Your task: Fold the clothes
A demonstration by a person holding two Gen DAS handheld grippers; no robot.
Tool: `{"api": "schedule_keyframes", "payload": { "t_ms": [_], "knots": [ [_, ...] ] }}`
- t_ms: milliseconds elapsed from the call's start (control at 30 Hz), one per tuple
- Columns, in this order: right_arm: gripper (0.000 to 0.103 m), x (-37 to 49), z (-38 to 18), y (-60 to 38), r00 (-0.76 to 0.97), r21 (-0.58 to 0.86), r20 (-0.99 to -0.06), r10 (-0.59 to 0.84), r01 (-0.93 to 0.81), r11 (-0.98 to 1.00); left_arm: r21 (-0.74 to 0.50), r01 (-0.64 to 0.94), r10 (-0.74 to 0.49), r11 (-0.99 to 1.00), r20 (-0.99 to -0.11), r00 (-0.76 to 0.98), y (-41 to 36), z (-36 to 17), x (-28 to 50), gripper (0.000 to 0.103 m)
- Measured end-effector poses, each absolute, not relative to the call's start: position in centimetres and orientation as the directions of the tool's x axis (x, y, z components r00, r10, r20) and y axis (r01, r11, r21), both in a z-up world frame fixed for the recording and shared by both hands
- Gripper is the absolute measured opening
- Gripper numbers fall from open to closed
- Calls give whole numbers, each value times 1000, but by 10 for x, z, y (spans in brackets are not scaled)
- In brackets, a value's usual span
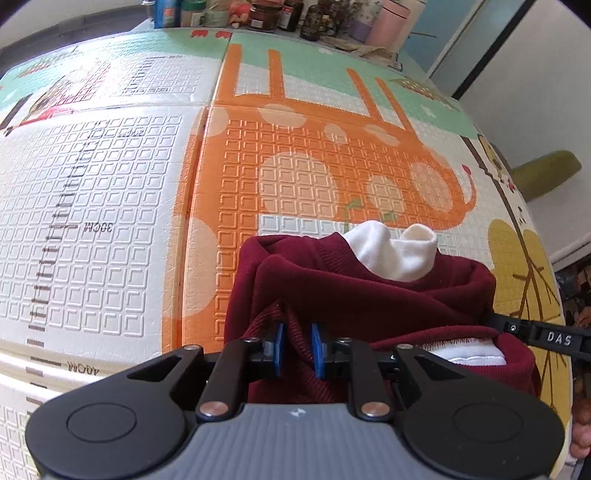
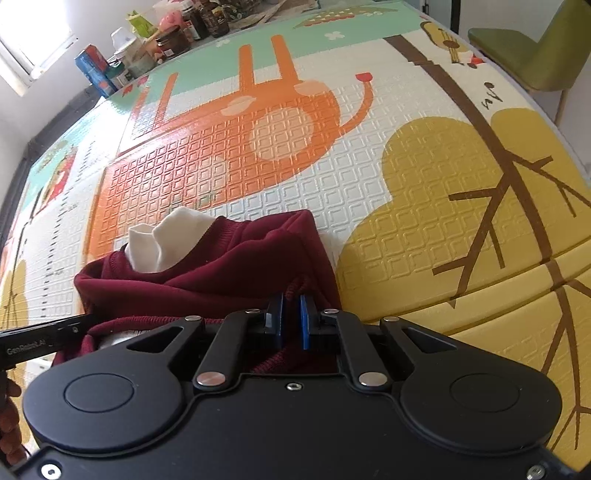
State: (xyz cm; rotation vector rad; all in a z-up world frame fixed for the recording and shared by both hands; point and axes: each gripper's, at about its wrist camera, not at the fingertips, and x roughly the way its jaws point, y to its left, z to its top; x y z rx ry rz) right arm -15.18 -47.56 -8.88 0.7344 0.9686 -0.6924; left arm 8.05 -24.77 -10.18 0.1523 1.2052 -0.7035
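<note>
A dark red sweater with a white inner collar lies bunched on the patterned play mat. My left gripper is shut on a ribbed edge of the sweater, cloth pinched between its blue pads. In the right wrist view the same sweater shows its white collar at the left, and my right gripper is shut on another ribbed edge of it. Each gripper's black body shows at the side of the other's view: the right one, the left one.
The mat with an orange giraffe and a yellow tree covers the surface. Jars, bottles and cans crowd its far edge; they show again as jars in the right wrist view. A green chair stands past the mat's right side. A hand shows at the right.
</note>
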Motion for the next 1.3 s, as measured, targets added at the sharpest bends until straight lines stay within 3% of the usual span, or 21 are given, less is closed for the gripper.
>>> {"api": "schedule_keyframes", "payload": {
  "t_ms": [100, 233, 500, 633, 900, 1300],
  "knots": [
    [8, -152, -88, -475, 395, 230, -899, -189, 794, 563, -217, 587, -416, 780, -880, 228, -245, -88, 76, 25],
    [8, -152, -88, -477, 393, 237, -901, -183, 801, 550, -241, 613, -479, 752, -839, 258, -237, -60, 70, 39],
    [8, -150, -86, -476, 385, 224, -904, -186, 797, 561, -268, 736, -567, 622, -802, 187, -236, -32, 44, 64],
    [8, -151, -86, -476, 387, 229, -904, -180, 795, 561, -264, 795, -594, 547, -791, 146, -240, -34, 29, 70],
    [8, -150, -86, -477, 385, 227, -907, -172, 790, 570, -233, 895, -627, 381, -776, 65, -253, -41, 1, 78],
    [8, -148, -86, -478, 384, 228, -908, -167, 787, 573, -230, 932, -598, 280, -801, -19, -276, -60, -3, 80]
  ]
}}
